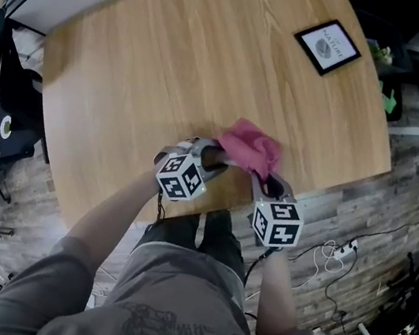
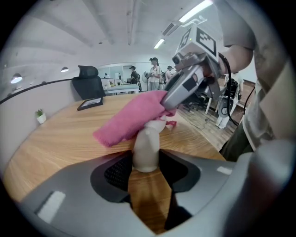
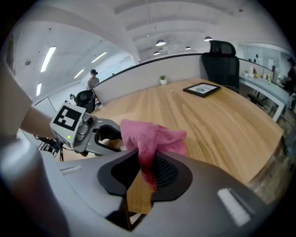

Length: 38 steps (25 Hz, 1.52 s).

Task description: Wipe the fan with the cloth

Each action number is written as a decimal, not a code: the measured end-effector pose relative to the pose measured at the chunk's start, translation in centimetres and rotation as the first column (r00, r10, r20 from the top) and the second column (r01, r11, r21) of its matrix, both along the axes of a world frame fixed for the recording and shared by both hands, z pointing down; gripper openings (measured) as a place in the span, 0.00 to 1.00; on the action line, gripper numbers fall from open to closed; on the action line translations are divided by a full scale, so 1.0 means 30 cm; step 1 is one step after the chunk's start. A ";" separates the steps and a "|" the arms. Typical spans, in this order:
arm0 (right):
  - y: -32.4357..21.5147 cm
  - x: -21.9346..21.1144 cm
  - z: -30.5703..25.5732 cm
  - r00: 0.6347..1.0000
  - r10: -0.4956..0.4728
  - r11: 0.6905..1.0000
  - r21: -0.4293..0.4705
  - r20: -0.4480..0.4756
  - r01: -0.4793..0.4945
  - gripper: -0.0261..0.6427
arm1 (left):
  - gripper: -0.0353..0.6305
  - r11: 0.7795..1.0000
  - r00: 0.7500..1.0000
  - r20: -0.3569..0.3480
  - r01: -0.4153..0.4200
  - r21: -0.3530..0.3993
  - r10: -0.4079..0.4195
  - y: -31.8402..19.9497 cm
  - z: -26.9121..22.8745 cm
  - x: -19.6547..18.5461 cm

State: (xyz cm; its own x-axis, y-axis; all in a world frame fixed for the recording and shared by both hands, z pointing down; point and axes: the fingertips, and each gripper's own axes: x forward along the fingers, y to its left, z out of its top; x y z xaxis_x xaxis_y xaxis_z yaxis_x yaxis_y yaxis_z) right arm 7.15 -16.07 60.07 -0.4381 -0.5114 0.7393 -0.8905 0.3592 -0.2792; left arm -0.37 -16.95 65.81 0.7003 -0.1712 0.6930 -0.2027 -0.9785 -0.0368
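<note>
My left gripper (image 2: 147, 163) is shut on the cream handle of a small fan (image 2: 147, 146), held upright above the wooden table (image 1: 172, 60). A pink cloth (image 2: 132, 118) is draped over the top of the fan and hides its head. My right gripper (image 3: 145, 167) is shut on a fold of that cloth (image 3: 152, 139), and it shows in the left gripper view as the right gripper (image 2: 187, 85) just right of the fan. In the head view both grippers meet at the cloth (image 1: 251, 148) near the table's front edge.
A black framed picture (image 1: 328, 46) lies at the table's far right. A black office chair (image 1: 11, 108) stands left of the table. Cables and a power strip (image 1: 339, 250) lie on the floor to the right. People stand far off in the room.
</note>
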 end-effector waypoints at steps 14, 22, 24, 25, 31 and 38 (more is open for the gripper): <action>-0.071 -0.025 0.003 0.994 0.106 0.994 0.032 -0.004 -0.106 0.16 | 0.34 1.000 1.000 0.002 0.002 -0.010 -0.002 -0.006 -0.003 0.004; -0.038 -0.278 0.048 0.990 -0.125 0.989 -0.071 0.071 0.130 0.16 | 0.34 1.000 1.000 0.000 0.004 -0.007 -0.004 -0.010 -0.005 0.006; -0.024 -0.301 0.055 0.984 -0.158 0.983 -0.083 0.077 0.165 0.16 | 0.34 1.000 1.000 -0.001 0.004 -0.005 -0.004 -0.010 -0.005 0.008; -0.020 -0.297 0.055 0.984 -0.163 0.981 -0.089 0.077 0.170 0.16 | 0.34 1.000 1.000 -0.001 0.003 -0.003 -0.003 -0.010 -0.005 0.008; -0.034 -0.132 0.009 0.995 -0.096 0.993 -0.070 0.019 0.097 0.16 | 0.33 1.000 1.000 -0.001 -0.001 -0.003 0.001 -0.009 -0.001 0.010; -0.059 0.108 -0.021 0.989 0.058 0.998 -0.024 -0.136 -0.062 0.16 | 0.33 0.997 0.999 0.015 0.040 -0.067 -0.039 -0.015 0.006 0.002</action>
